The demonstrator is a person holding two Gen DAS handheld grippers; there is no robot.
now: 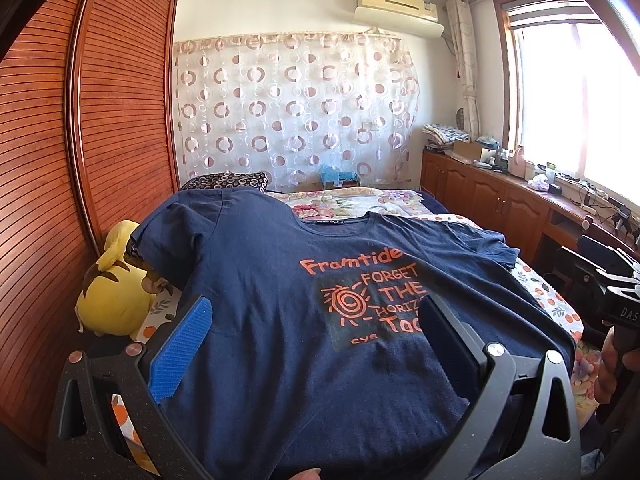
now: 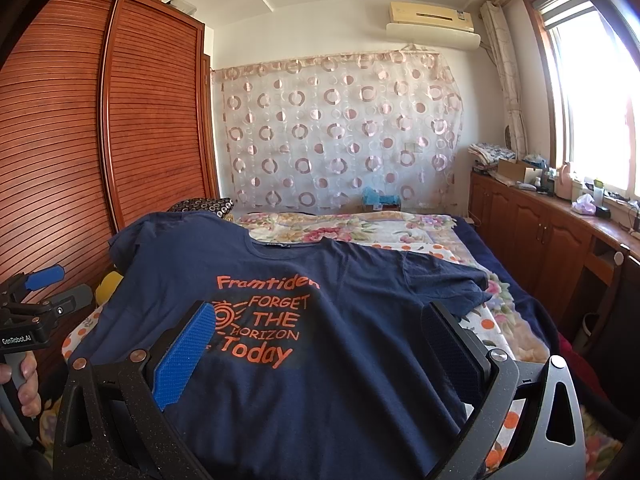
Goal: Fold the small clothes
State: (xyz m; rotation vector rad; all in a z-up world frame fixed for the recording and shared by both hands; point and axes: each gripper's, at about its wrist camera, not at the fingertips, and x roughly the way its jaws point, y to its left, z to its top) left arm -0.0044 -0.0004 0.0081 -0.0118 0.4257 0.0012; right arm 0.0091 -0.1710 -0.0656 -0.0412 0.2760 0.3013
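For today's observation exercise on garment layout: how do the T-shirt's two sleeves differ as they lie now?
The sleeve nearer the wardrobe lies raised, propped over the yellow plush toy; the sleeve nearer the window lies flat on the floral bedspread. The wardrobe-side sleeve looks smooth, the window-side sleeve more rumpled. Both are short, navy, and still unfolded on the T-shirt.
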